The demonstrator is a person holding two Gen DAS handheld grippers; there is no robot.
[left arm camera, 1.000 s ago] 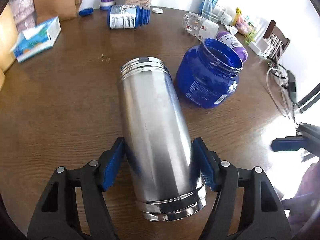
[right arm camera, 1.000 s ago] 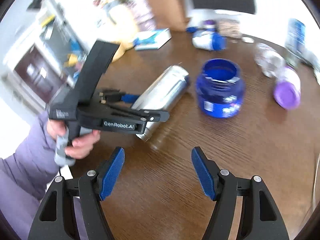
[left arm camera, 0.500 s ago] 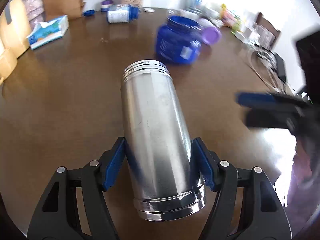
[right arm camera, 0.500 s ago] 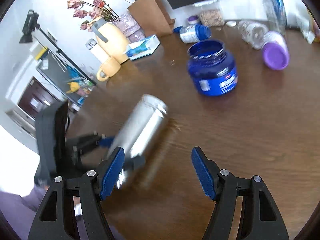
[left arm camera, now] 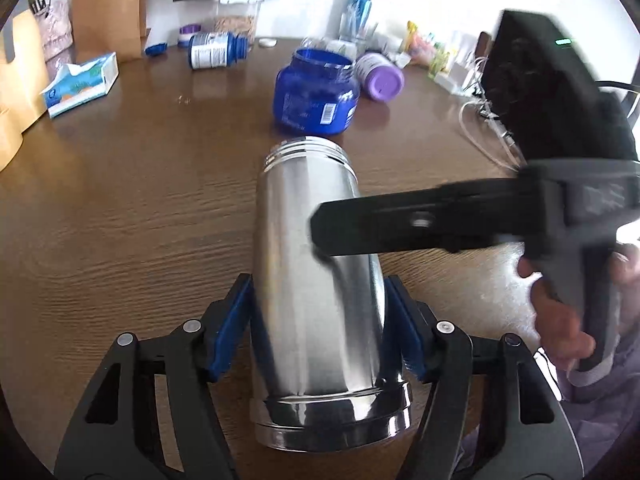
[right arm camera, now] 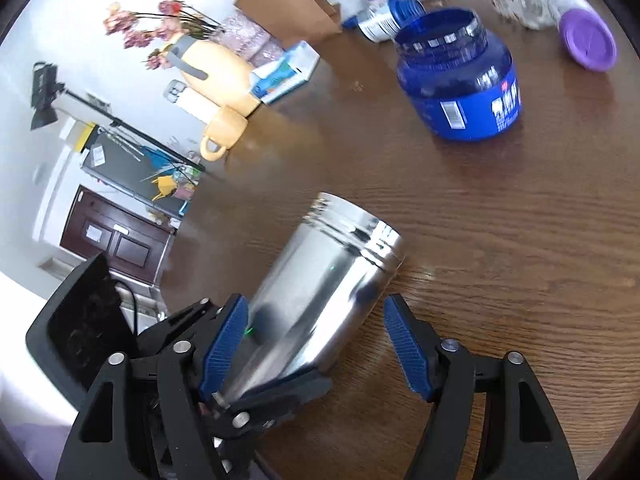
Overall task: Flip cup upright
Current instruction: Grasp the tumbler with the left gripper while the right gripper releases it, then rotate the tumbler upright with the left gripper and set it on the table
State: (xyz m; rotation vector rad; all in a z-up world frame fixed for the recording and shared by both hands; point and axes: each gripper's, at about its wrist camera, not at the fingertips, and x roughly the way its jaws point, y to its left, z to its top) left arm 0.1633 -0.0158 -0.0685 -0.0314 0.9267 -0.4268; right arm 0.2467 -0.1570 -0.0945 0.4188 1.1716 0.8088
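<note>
Since a second ago the right gripper (right arm camera: 316,338) has swung in, pads spread wide either side of the steel cup (left arm camera: 316,280) (not touching). Left gripper (left arm camera: 316,326) clenches that cup, tilted above the table (left arm camera: 120,208), threaded mouth pointing away.

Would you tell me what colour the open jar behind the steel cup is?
Deep blue jar, clearest in the right wrist view.

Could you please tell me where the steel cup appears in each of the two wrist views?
Left wrist: steel cup at lower centre, clamped by the left gripper.
Right wrist: steel cup at lower centre, tilted.
Shared landmark: the blue jar beyond it.
</note>
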